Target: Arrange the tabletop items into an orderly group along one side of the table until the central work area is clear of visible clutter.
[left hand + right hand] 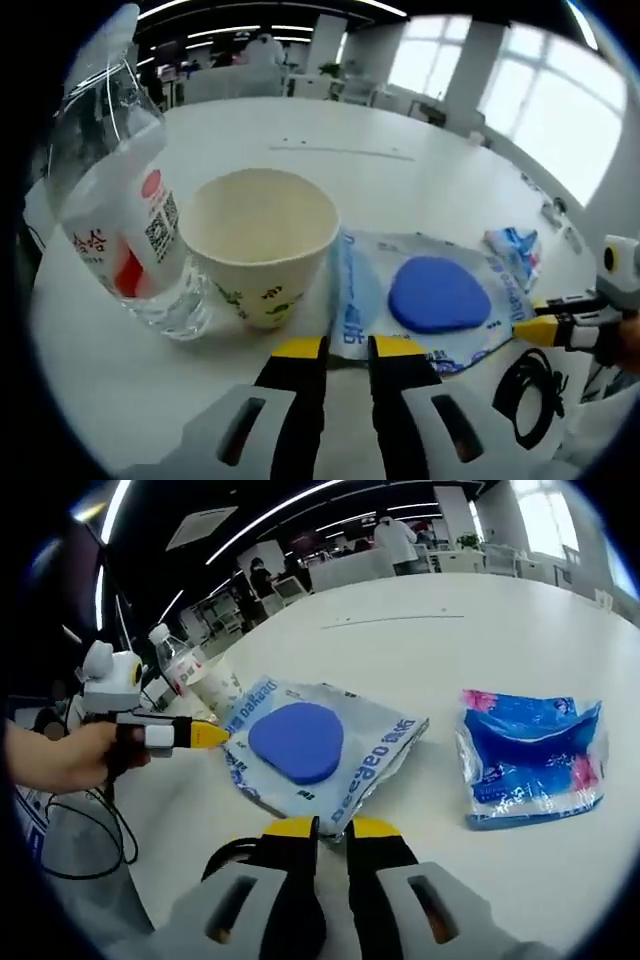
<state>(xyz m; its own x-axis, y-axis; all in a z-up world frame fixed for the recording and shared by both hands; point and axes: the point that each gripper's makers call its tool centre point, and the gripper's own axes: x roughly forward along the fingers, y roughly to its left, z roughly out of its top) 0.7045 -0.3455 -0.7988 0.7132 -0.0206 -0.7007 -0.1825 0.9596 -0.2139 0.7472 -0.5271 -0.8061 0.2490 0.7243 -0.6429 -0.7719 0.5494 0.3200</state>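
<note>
Gripping blue-disc packet [432,300] w/ both grippers [346,347] [331,827].

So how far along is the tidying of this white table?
Partly done. The water bottle and paper cup already stand side by side as a group. In hand: both grippers seem to pinch opposite edges of the silver pouch with the blue disc, the left gripper and the right gripper. Left: the blue packet lies apart from the others.

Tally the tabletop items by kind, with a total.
Clear plastic water bottle: 1
Cream paper cup: 1
Flat plastic pouch with round blue pad: 1
Crinkled blue plastic packet with pink marks: 1
Total: 4
</note>
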